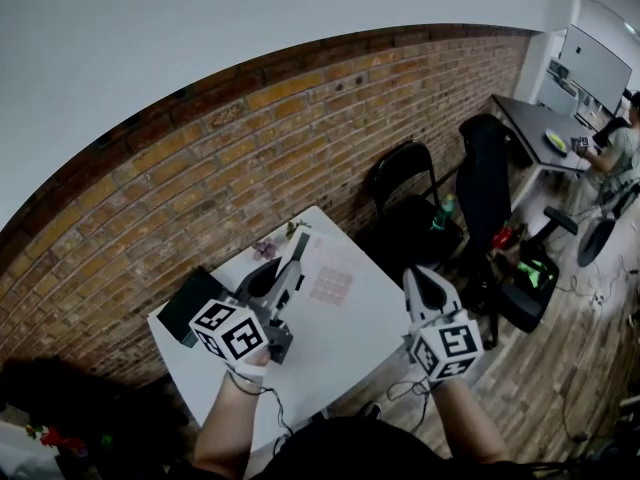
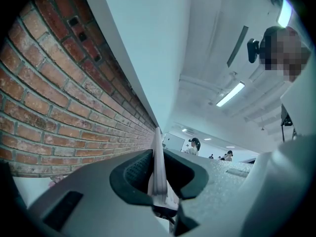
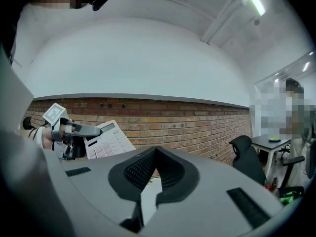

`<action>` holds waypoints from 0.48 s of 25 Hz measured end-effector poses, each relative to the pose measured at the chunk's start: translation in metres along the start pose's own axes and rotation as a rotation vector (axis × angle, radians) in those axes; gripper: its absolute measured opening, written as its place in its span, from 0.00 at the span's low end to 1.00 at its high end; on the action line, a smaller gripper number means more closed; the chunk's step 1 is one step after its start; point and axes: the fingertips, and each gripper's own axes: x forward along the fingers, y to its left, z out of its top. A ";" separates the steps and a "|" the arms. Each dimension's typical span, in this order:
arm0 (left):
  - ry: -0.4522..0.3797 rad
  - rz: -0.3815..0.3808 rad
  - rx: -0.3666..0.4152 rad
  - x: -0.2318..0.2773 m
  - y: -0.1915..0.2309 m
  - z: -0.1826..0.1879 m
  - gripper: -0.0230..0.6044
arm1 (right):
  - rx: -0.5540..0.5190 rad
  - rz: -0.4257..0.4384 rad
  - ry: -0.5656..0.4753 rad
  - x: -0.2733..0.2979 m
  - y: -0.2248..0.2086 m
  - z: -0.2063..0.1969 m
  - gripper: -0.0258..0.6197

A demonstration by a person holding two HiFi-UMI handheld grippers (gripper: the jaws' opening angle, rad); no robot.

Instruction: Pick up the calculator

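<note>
Left hand-held gripper (image 2: 157,174) is clamping shut on the calculator (image 3: 109,139), gripping one end edge-on and holding it clear of the tabletop (image 1: 345,343). Its long axis is pointing away from me toward the brick wall (image 1: 200,168). Right hand-held gripper (image 3: 157,169) is hanging closed and empty, well apart on the calculator's right.

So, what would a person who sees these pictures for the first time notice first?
First comes the white calculator, clamped by its edge in the left gripper and held up over the white table. Behind it runs a long brick wall. The right gripper is shut and empty, and it hangs near the table's right edge.
</note>
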 end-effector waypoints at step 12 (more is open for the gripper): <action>0.002 0.000 -0.003 0.002 -0.001 -0.003 0.12 | -0.005 0.014 0.005 0.002 -0.001 -0.001 0.05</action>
